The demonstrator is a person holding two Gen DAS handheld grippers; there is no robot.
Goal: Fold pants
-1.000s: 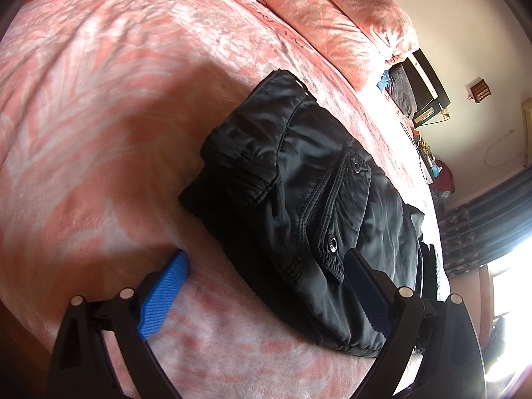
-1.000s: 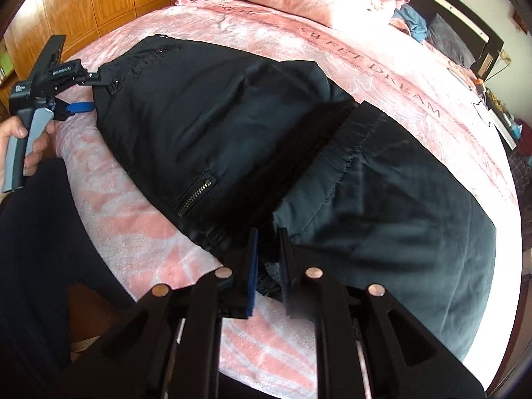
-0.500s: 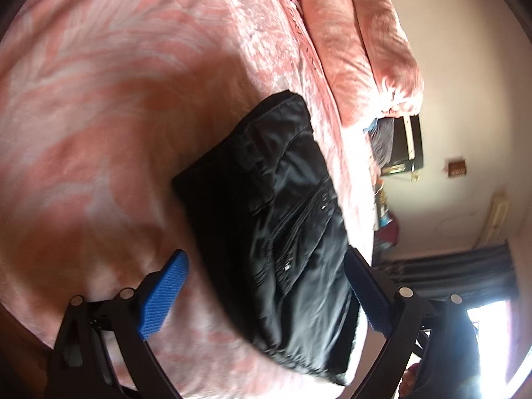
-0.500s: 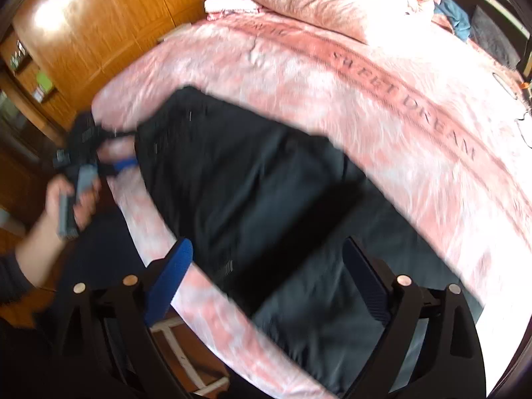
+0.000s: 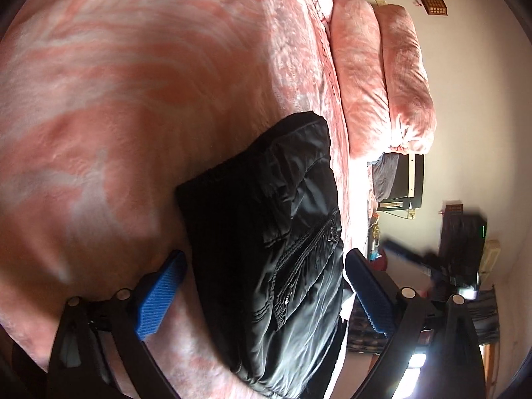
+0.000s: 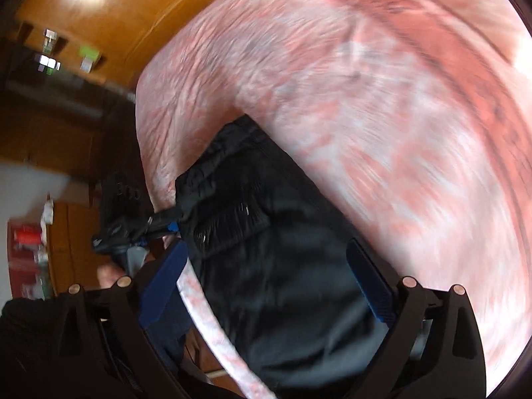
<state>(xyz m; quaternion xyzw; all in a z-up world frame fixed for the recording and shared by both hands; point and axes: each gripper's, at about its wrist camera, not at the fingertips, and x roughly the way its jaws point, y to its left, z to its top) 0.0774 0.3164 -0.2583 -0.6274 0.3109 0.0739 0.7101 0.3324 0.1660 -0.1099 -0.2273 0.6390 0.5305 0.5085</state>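
While black pants (image 5: 282, 252) lie on pink bedspread (image 5: 133, 99), left tongs (image 5: 262, 296), right tongs (image 6: 266, 286) gape empty.

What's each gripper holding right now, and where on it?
Nothing. The left gripper and right gripper both stand open, with the black pants lying on the bed past the gap between the tongs.

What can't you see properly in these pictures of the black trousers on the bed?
- Folded black trousers: far end cut off by the bottom edge, left wrist view.
- Small shelf items: too blurred to name, right wrist view.
- Pink patterned bedspread: pattern smeared by motion, right wrist view.
- Room corner: blurred, left wrist view.
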